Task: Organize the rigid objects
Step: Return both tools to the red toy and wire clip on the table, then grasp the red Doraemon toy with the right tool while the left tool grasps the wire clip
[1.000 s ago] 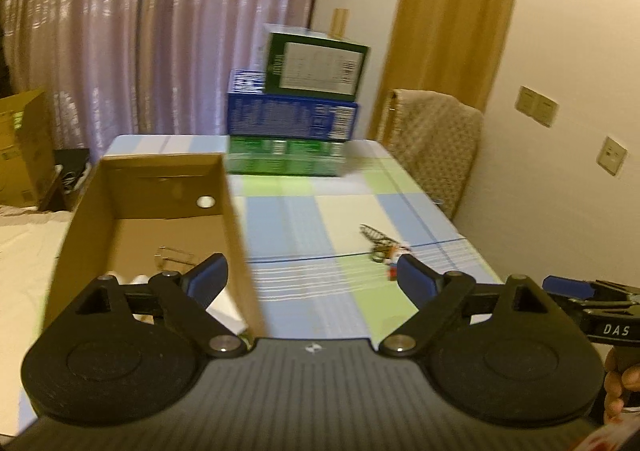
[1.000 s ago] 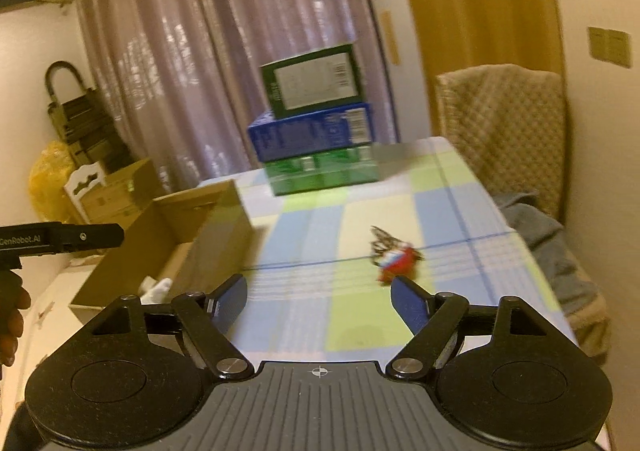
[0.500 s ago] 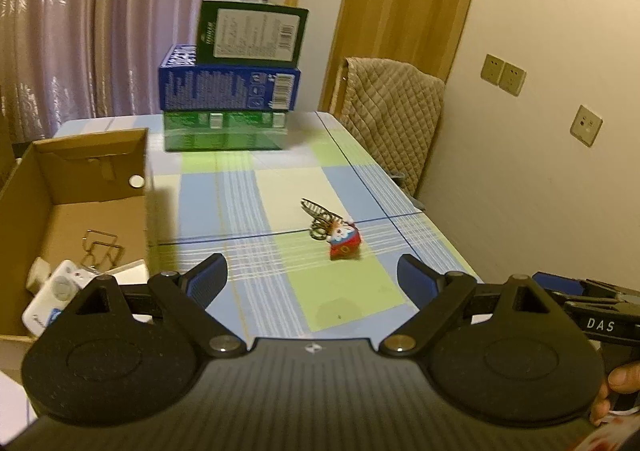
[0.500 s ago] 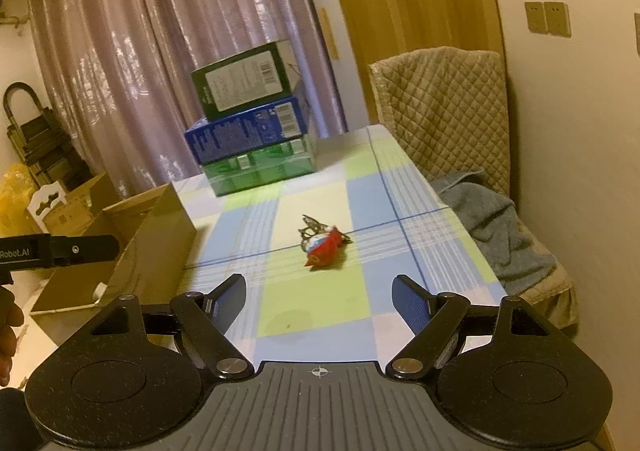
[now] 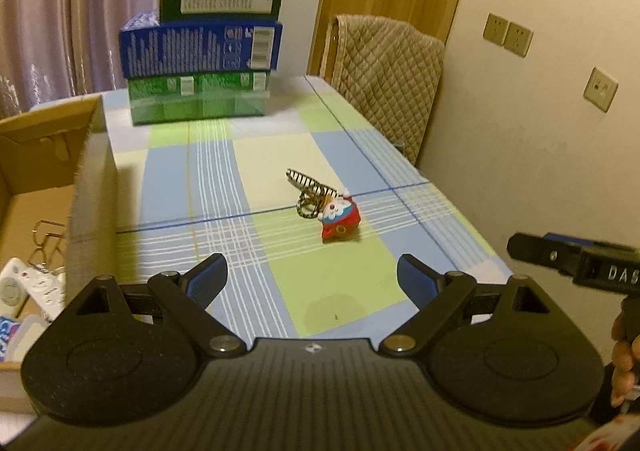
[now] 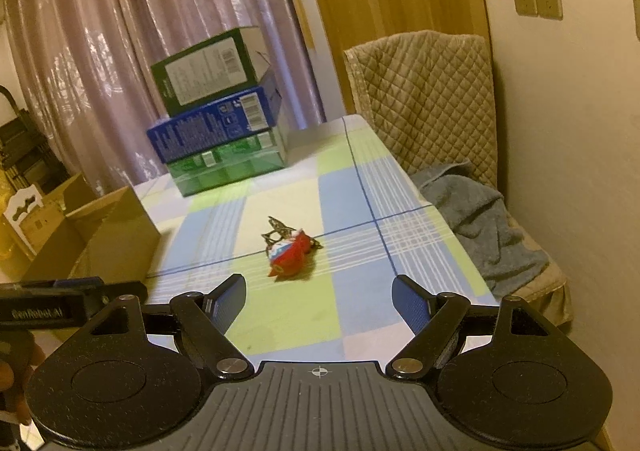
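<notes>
Both my left gripper (image 5: 312, 279) and right gripper (image 6: 319, 297) have their fingers wide apart, holding nothing, and the little red toy (image 5: 341, 220) lies on the checked surface (image 5: 224, 171) near the cardboard box (image 5: 92, 187).

Dim, warm yellowish light — soft focus, fisheye bending and vignetted corners.

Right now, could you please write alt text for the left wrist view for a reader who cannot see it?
The left tool, open and empty, points over a checked tablecloth at a small red toy on a striped strap. Three stacked boxes stand at the far end, and an open cardboard box holding small items sits at left.
</notes>
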A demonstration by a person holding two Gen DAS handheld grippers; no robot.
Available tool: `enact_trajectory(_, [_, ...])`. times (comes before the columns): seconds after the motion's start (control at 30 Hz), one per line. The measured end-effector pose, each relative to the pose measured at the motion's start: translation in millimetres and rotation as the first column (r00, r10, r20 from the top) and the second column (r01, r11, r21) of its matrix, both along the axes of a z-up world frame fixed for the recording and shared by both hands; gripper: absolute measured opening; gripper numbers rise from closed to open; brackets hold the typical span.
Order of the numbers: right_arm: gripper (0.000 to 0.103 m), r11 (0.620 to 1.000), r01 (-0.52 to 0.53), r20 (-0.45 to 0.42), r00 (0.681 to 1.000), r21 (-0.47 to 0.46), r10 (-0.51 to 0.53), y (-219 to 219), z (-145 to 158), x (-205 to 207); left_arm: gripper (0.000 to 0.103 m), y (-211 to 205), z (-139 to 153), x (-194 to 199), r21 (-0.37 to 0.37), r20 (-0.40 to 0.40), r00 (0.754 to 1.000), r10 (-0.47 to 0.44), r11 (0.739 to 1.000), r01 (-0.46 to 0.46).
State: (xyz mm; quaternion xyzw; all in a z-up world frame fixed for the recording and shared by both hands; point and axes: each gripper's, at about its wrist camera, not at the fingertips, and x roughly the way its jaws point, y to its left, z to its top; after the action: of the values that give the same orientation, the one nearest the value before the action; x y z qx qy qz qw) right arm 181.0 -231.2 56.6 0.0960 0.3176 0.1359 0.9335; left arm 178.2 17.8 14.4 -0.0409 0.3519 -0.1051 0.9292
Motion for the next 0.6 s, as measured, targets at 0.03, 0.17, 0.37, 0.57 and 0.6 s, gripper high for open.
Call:
enact_trajectory(0.03, [0.077, 1.0, -0.002, -0.006, 1.0, -0.002, 0.002, 1, -3, 7, 0.089, -1, -5, 5, 0.002, -0.006, 1.0, -0.004, 1.0, 0.004])
enact_trajectory(0.17, [0.077, 0.999, -0.036, -0.02, 0.999, 0.0, 0.036, 9, -16, 35, 0.089, -1, -25, 26, 0.004, -0.024, 1.0, -0.011, 1.0, 0.011])
enact_trajectory(0.37, [0.077, 0.997, -0.074, -0.048, 0.996, 0.001, 0.074, 27, -36, 74, 0.089, 4, -57, 53, 0.018, -0.054, 0.999, -0.001, 1.0, 0.002])
enact_trajectory(0.57, [0.077, 0.994, -0.11, -0.096, 0.989, 0.005, 0.11, 49, -59, 111, 0.089, 15, -77, 77, 0.0, -0.083, 0.996, 0.018, 1.0, -0.018])
enact_trajectory(0.6, [0.077, 0.993, -0.117, -0.102, 0.988, 0.008, 0.118, 52, -61, 116, 0.089, 15, -78, 81, 0.007, -0.083, 0.996, 0.018, 1.0, -0.017])
